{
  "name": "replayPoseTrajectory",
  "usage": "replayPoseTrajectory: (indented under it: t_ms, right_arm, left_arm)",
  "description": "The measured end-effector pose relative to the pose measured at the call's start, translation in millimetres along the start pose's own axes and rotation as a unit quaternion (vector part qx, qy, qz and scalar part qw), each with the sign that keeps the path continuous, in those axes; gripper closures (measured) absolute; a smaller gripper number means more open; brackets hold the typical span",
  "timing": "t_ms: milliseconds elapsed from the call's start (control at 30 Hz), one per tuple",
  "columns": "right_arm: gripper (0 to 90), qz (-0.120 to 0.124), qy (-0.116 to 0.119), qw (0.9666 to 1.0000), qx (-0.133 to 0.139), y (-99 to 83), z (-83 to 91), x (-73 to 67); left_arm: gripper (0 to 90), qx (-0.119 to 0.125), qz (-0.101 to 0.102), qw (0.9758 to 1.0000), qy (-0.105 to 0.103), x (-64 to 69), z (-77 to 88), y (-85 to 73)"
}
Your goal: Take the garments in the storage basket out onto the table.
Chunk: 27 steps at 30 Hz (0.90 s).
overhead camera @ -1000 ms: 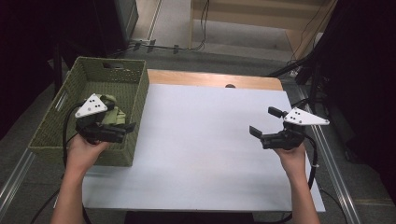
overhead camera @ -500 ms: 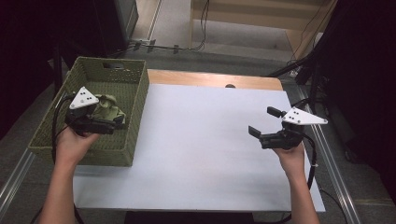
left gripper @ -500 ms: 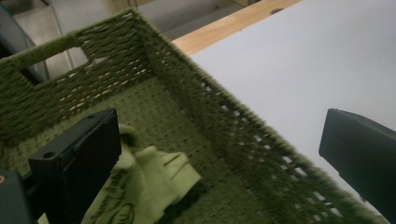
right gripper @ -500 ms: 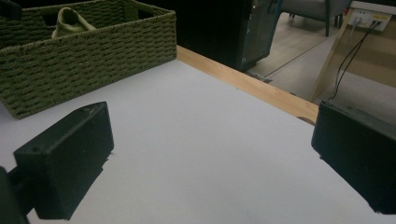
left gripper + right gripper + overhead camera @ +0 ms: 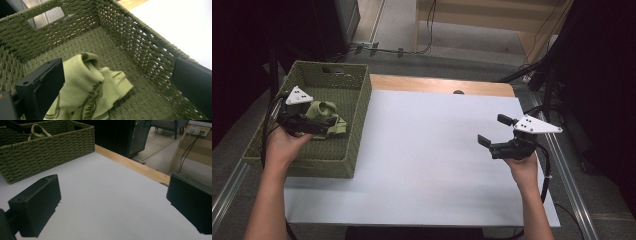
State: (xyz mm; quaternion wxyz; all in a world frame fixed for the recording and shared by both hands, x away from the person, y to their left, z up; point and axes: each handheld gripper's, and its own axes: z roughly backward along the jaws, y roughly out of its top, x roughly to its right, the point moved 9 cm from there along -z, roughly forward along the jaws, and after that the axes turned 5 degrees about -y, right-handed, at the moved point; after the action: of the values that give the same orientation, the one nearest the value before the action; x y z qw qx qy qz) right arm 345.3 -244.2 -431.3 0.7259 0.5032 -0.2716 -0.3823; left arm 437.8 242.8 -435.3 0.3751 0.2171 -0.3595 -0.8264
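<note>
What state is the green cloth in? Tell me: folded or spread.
Neither: the green cloth lies crumpled in a heap inside the basket.

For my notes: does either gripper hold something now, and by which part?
Nothing is held. The left gripper is open over the green cloth in the basket; the right gripper is open.

The left gripper (image 5: 314, 125) hangs low at the far left, jaws spread wide. The right gripper (image 5: 492, 134) hovers at the right, its 2 jaws apart.
</note>
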Motion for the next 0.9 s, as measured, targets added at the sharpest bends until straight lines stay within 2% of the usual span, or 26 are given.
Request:
replayPoseTrajectory:
  t_ms: [33,67,200,233,467,633,667,800,900]
  right_arm:
    - [0.0,-0.005,-0.005,1.0,0.002,0.3,-0.2,1.1]
    - [0.0,-0.005,-0.005,1.0,0.002,0.3,-0.2,1.1]
    - [0.0,-0.004,0.001,1.0,0.002,0.5,0.9,0.2]
    - [0.0,-0.003,0.0,1.0,0.002,0.3,0.9,0.2]
    - [0.0,0.0,0.007,1.0,-0.001,-0.6,-0.6,-2.2]
    - [0.0,0.003,0.008,1.0,-0.002,-1.0,-2.3,-2.9]
    - [0.0,0.004,0.009,0.9999,-0.003,-1.1,-2.6,-3.3]
    - [0.0,0.004,0.01,0.9999,-0.005,-1.5,-2.3,-3.9]
    - [0.0,0.003,0.01,0.9999,-0.003,-1.2,-1.5,-3.3]
  left_arm:
    - [0.0,-0.01,-0.003,0.9999,0.004,-4.3,-2.0,-0.5]
    - [0.0,-0.01,-0.003,0.9999,0.004,-4.3,-2.0,-0.5]
    - [0.0,-0.021,-0.004,0.9998,-0.002,-11.4,-6.9,-1.7]
    - [0.0,-0.029,-0.001,0.9995,-0.009,-13.5,-9.7,-3.8]
    - [0.0,-0.055,-0.005,0.9984,-0.015,-23.0,-16.7,-10.4]
    - [0.0,-0.067,-0.012,0.9976,-0.009,-30.0,-21.8,-13.5]
    - [0.0,-0.078,-0.014,0.9968,-0.008,-33.3,-24.9,-15.3]
    - [0.0,-0.083,-0.012,0.9965,-0.007,-36.3,-28.4,-16.8]
    - [0.0,-0.098,-0.003,0.9952,-0.008,-40.8,-34.7,-22.8]
